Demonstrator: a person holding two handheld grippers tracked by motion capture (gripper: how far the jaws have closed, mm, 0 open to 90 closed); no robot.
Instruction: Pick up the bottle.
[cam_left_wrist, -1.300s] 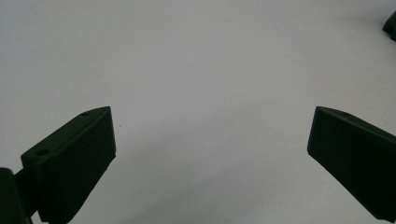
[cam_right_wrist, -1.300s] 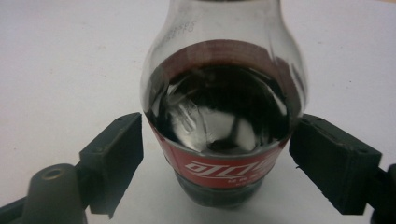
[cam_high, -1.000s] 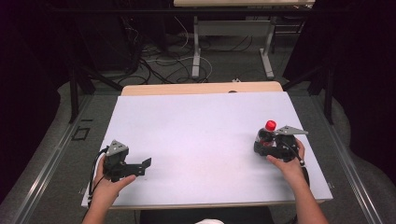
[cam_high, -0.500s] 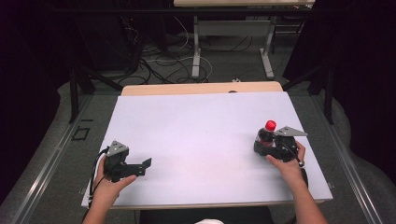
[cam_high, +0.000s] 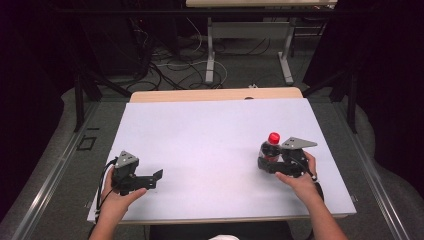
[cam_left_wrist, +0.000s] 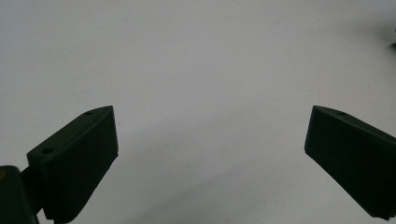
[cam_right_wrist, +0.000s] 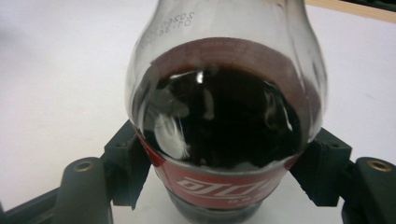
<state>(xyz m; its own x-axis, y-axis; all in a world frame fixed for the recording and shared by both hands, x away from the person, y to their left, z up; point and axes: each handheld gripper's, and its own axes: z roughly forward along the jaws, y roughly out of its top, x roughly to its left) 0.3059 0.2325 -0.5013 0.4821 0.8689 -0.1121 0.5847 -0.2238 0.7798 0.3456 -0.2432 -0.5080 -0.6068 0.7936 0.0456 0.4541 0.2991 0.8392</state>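
A cola bottle (cam_high: 270, 150) with a red cap, a red label and dark liquid stands upright at the right of the white table (cam_high: 210, 130). My right gripper (cam_high: 265, 164) is shut on its lower body. In the right gripper view the bottle (cam_right_wrist: 224, 107) sits between the jaws, with both pads (cam_right_wrist: 126, 163) pressed against the label. At the table's front left, my left gripper (cam_high: 156, 179) lies low over the surface and points right. Its jaws stand wide apart in the left gripper view, and my left gripper (cam_left_wrist: 210, 154) has only bare table between them.
A wooden strip (cam_high: 215, 94) runs along the table's far edge. Beyond it are floor cables (cam_high: 165, 65) and the legs of another desk (cam_high: 211, 55). The table's right edge (cam_high: 332, 155) runs close to the right hand.
The right gripper has closed on the bottle and carried it a little to the left, toward the table's middle. The left gripper has not moved.
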